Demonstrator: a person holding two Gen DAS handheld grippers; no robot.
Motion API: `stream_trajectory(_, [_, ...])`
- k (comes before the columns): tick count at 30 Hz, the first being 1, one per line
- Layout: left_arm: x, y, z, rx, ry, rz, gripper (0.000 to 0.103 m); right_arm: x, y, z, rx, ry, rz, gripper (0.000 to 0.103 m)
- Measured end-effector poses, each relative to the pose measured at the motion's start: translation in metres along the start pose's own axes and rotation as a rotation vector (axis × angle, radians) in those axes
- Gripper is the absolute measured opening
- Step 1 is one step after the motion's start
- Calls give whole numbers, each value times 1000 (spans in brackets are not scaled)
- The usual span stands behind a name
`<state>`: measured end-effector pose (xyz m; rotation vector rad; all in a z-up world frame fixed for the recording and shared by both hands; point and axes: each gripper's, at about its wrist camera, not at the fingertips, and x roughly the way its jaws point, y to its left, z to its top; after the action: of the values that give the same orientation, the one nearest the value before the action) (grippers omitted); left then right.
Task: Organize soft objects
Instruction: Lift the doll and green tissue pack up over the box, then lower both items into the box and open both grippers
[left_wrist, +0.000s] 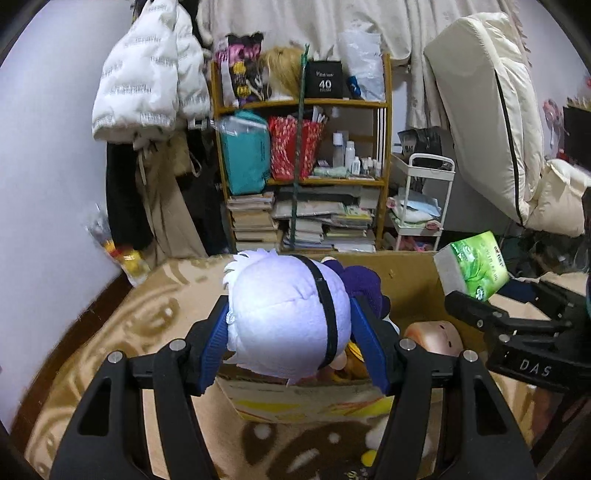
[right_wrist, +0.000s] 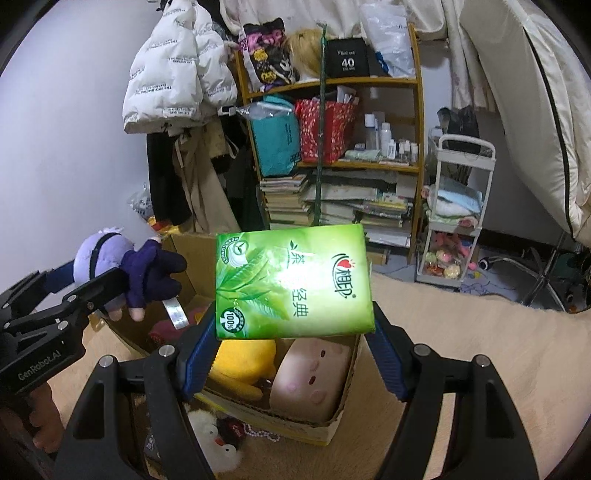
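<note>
Above cardboard box | left jaws pinching plush doll | right jaws pinching tissue pack

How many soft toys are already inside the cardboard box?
2 show: a yellow plush at the left of the cardboard box and a pink pig-faced cushion at its right. Others may be hidden underneath.

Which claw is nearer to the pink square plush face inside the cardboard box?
Right. The right claw, holding the green tissue pack, hangs just above the pink square plush face. The left claw, gripping the lilac-headed doll, is off to the side.
</note>
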<state>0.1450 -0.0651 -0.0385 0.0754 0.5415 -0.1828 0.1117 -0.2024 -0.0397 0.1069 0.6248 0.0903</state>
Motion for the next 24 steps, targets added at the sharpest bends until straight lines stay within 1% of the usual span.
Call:
stream_trajectory(5, [5, -2, -4, 9, 20, 9, 63, 3, 0, -3, -1, 11, 1, 78])
stream_trajectory(16, [4, -3, -2, 24, 20, 19, 66, 2, 0, -2, 0, 6, 11, 79])
stream_trajectory(17, [4, -3, -2, 26, 17, 22, 68, 2, 1, -2, -1, 5, 14, 79])
stream_trajectory(18, [4, -3, -1, 29, 14, 26, 74, 3, 1, -2, -4, 7, 10, 79])
stream_trajectory(21, [1, -2, 0, 38, -4, 39, 78, 4, 4, -2, -22, 9, 6, 79])
stream_trajectory(24, [2, -2, 1, 43, 3, 42, 83, 4, 5, -1, -22, 13, 7, 80])
